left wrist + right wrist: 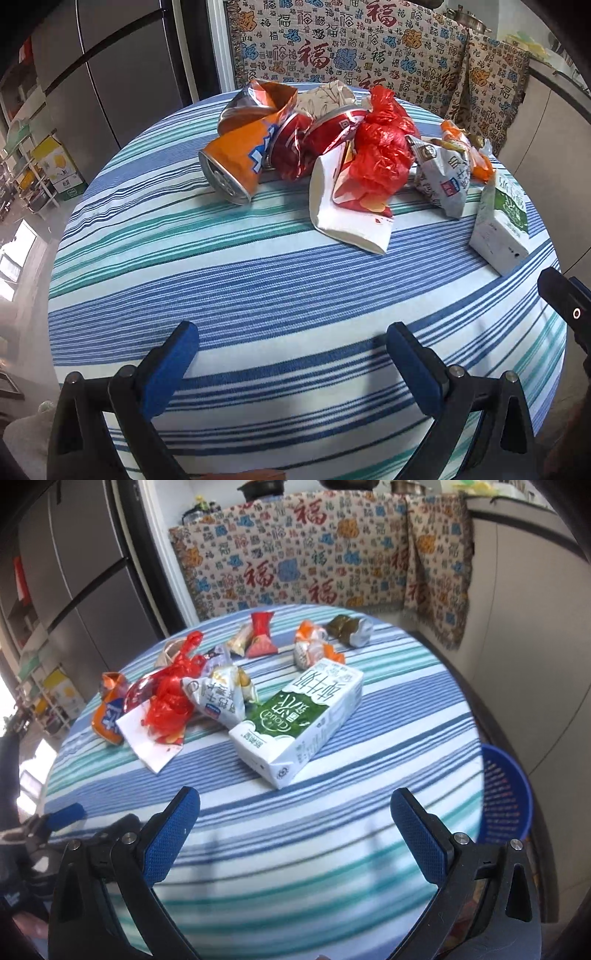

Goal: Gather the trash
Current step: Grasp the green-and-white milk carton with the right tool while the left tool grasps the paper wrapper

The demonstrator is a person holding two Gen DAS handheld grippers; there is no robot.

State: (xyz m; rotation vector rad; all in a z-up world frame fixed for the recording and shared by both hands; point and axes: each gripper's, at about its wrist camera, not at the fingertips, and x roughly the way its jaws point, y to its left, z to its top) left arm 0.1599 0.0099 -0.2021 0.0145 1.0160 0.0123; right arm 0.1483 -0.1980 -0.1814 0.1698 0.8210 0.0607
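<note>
Trash lies on a round table with a blue and teal striped cloth [258, 280] [332, 849]. A crushed orange can [236, 158] [109, 716], crushed red cans [306, 142], a red plastic bag [380, 147] [170, 698] on a white paper wrapper [347, 218] [147, 742], a silver snack packet [443, 177] [218, 698] and a green and white milk carton [500, 221] [299, 720] are heaped at the far side. My left gripper [293, 354] hovers open over bare cloth, short of the heap. My right gripper [295, 823] is open, just short of the carton.
Small candy wrappers [317, 646] and a green foil wrapper [347, 629] lie farther back. A blue perforated basket [506, 794] stands beside the table's right edge. Patterned cloth [351, 48] covers furniture behind; a grey fridge [110, 74] stands at left. The right gripper's body [565, 299] shows at the left wrist view's right edge.
</note>
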